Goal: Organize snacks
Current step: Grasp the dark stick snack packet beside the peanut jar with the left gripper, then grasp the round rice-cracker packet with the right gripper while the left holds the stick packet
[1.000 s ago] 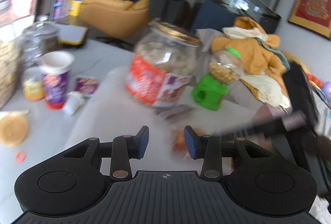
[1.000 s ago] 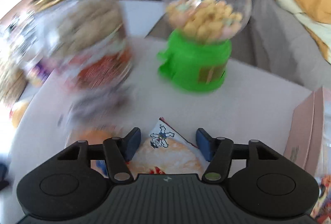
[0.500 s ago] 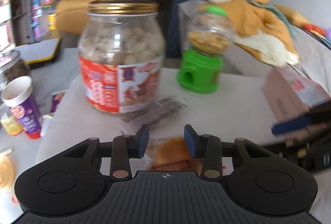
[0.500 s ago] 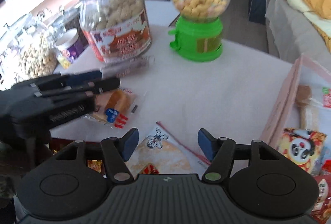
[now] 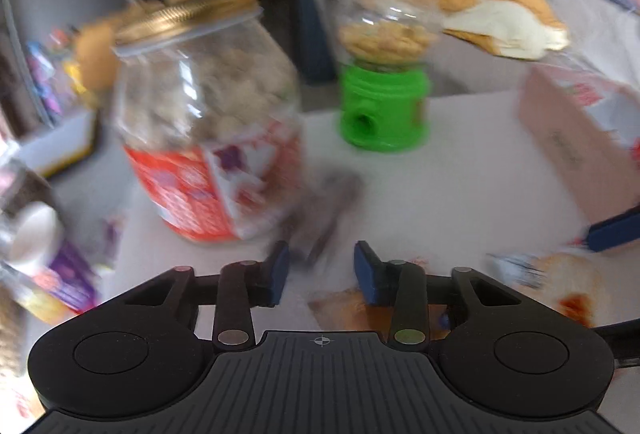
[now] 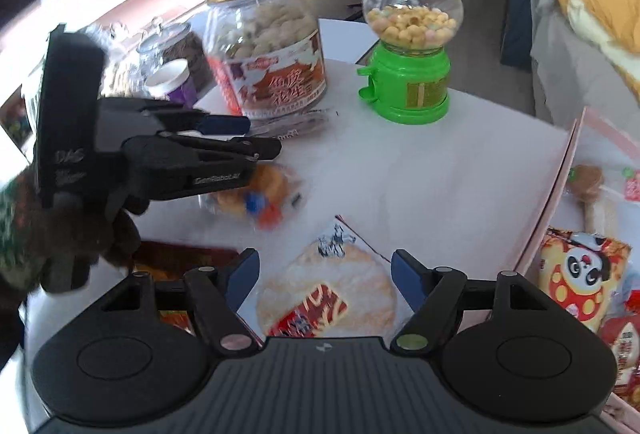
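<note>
My left gripper (image 5: 318, 268) is open and empty, hovering over a small wrapped bun (image 5: 344, 308) on the white table; in the right wrist view it (image 6: 256, 139) sits just above that bun (image 6: 264, 191). My right gripper (image 6: 324, 274) is open over a round rice-cracker packet (image 6: 326, 294), which also shows in the left wrist view (image 5: 568, 284). A pink box (image 6: 560, 189) at the right holds several snacks, among them a panda packet (image 6: 580, 274).
A big peanut jar (image 6: 266, 41) with a gold lid and a green candy dispenser (image 6: 412, 41) stand at the back of the table. A dark flat packet (image 6: 296, 125) lies before the jar. A purple cup (image 6: 172, 79) and glass jars stand left.
The left gripper has swung left and dipped toward the bun, blurring its view. The right gripper has pulled back and risen, now centred over the rice-cracker packet.
</note>
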`<state>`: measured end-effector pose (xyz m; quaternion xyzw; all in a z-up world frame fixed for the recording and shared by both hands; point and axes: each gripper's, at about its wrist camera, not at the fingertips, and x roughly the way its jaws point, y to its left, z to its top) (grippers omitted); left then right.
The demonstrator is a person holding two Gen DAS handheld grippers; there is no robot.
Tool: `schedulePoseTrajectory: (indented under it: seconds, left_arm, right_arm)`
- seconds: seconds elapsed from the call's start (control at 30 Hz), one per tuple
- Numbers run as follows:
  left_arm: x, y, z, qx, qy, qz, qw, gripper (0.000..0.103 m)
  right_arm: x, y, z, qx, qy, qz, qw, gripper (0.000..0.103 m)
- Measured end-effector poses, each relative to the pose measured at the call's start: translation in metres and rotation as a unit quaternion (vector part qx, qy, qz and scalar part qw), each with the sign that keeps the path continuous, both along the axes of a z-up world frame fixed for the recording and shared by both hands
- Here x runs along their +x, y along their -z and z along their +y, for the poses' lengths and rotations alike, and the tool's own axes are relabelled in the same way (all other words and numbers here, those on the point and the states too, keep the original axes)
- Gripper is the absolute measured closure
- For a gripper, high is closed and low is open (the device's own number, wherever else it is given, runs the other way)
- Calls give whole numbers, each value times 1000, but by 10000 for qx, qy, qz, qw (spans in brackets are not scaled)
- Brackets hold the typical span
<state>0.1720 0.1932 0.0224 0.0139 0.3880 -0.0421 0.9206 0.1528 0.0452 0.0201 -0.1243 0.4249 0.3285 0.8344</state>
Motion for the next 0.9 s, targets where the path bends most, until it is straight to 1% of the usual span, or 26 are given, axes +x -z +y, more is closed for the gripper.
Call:
schedulePoseTrajectory:
  seconds: [0.03, 0.07, 0.1, 0.13, 0.2, 0.23, 0.3, 0.33, 0.4, 0.43, 0.47, 0.5, 0.57, 0.6, 0.63, 0.67, 0.73, 0.8, 0.9]
  left_arm:
    - [-1, 0, 2, -361, 138, 125, 9992, 71]
    - [-3, 0, 3, -549, 211, 173, 9981, 71]
    - [-5, -3, 0, -501, 180, 92, 9985, 71]
    - [-8, -6, -1, -336, 93, -88, 9994, 71]
    - [-9, -13, -3, 138, -119, -532, 9984, 71]
    - [-6, -14, -3, 262, -206, -596, 9977, 71]
    - [2, -13, -4, 294, -198, -458, 9983, 70]
    - [8, -9, -6, 391, -166, -355, 9985, 67]
    - [15, -1, -15, 802, -136, -252, 9964, 64]
    - [17, 3, -19, 967, -75, -254, 9950, 58]
    - [19, 5, -20, 1037, -30, -278, 9942, 56]
    - [19, 7, -22, 1072, 4, -275, 9939, 57]
    - [19, 6, -24, 1038, -17, -253, 9943, 58]
    - [20, 5, -22, 947, -39, -208, 9953, 58]
    - [20, 4, -21, 828, -35, -163, 9964, 57]
    - [20, 2, -20, 631, 4, -99, 9980, 57]
    - [20, -2, -20, 347, 131, 10, 9993, 57]
    - [19, -6, -22, 329, 184, 17, 9993, 58]
    - [23, -9, -27, 509, 5, -145, 9986, 59]
  right_arm:
    - [-3, 0, -2, -14, -42, -16, 10000, 30]
    - [-7, 1, -3, -5, -107, -14, 9999, 30]
    - [-10, 2, -5, 14, -152, 0, 9999, 30]
    - [-13, 3, -6, 36, -189, 12, 9998, 30]
    - [-20, 5, -8, 86, -235, 20, 9997, 29]
    - [-24, 6, -9, 111, -242, 27, 9996, 29]
    - [-31, 10, -10, 137, -209, 24, 9997, 27]
    - [-36, 12, -12, 134, -189, -37, 9997, 26]
    - [-45, 16, -14, 78, -160, -229, 9996, 26]
    - [-50, 18, -15, 25, -150, -348, 9993, 25]
    - [-54, 21, -16, -47, -147, -456, 9988, 25]
    - [-55, 24, -17, -95, -152, -501, 9986, 25]
    - [-58, 31, -21, -177, -143, -548, 9982, 25]
    - [-58, 36, -24, -188, -127, -557, 9982, 24]
    - [-60, 38, -29, -94, -82, -606, 9981, 20]
    - [-60, 39, -32, -44, -19, -614, 9981, 18]
    - [-60, 40, -38, 75, 48, -615, 9981, 17]
    - [-62, 42, -42, 158, 89, -677, 9975, 17]
    - [-68, 46, -44, 209, 124, -848, 9961, 16]
